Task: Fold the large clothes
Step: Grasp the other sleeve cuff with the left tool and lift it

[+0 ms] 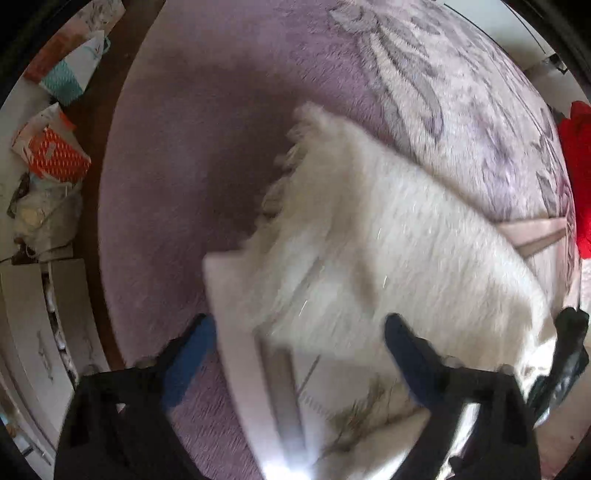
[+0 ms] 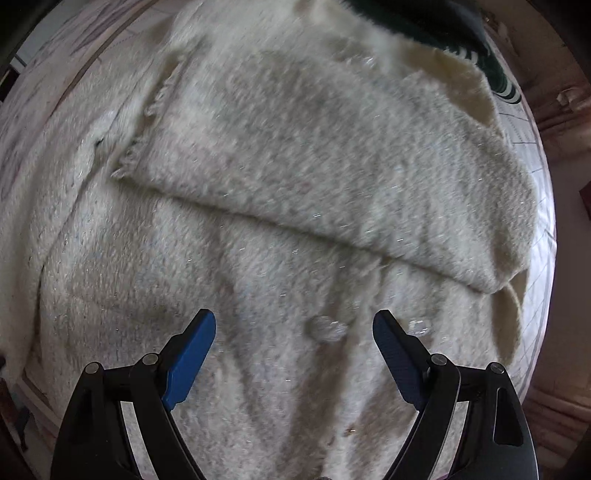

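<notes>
A large white fuzzy garment (image 1: 388, 229) lies on a bed, blurred by motion in the left wrist view. My left gripper (image 1: 299, 321) is open, its blue fingers apart just above the garment's near corner, holding nothing. In the right wrist view the same white fuzzy garment (image 2: 295, 206) fills the frame, with one sleeve (image 2: 332, 155) folded across the body and a ribbed cuff at the left. My right gripper (image 2: 293, 319) is open and empty over the garment's front, near two clear buttons (image 2: 327, 328).
A mauve blanket (image 1: 207, 147) with a grey leaf pattern covers the bed. Gift bags (image 1: 59, 155) and a white cabinet (image 1: 40, 332) stand at the left. A red item (image 1: 580, 177) lies at the right edge. A dark green garment (image 2: 443, 33) lies beyond the white one.
</notes>
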The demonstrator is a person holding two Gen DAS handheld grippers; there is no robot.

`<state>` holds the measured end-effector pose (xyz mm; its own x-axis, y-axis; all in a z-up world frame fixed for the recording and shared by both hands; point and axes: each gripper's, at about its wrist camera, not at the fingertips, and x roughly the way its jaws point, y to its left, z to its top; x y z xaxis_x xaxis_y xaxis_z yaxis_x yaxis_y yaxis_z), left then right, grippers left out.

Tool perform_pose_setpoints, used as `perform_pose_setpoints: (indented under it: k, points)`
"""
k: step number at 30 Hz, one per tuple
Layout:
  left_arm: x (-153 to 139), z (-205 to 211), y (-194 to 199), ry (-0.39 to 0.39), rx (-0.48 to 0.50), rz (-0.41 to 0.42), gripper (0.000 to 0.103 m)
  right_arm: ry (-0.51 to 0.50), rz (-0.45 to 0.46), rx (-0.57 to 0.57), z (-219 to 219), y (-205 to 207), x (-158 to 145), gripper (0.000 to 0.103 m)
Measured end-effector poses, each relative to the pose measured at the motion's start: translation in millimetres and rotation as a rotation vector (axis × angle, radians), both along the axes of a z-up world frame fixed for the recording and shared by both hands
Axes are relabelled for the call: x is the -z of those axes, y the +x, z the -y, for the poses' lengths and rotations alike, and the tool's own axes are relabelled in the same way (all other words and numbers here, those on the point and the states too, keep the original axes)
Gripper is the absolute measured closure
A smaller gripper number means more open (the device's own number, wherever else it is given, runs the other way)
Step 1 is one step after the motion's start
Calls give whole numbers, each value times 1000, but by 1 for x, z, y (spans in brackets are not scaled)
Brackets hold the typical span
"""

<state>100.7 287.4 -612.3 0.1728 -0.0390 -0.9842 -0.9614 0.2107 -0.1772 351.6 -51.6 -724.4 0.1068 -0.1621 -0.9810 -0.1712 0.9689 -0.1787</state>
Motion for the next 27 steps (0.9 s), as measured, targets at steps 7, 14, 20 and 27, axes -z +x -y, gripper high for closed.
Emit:
perform_pose_setpoints:
  k: [7, 14, 20, 27]
  points:
    - [-10, -48, 38, 151, 24, 1, 77, -18, -5, 54, -20, -6, 4, 14]
    - [-19, -110, 70, 213, 43, 74, 84, -32, 4, 114, -32, -4, 6, 14]
    - [7, -136, 81, 6, 36, 242, 83, -20, 5, 185, -42, 6, 7, 14]
    - [-17, -121, 12, -127, -37, 313, 83, 18, -17, 230, -59, 14, 0, 14]
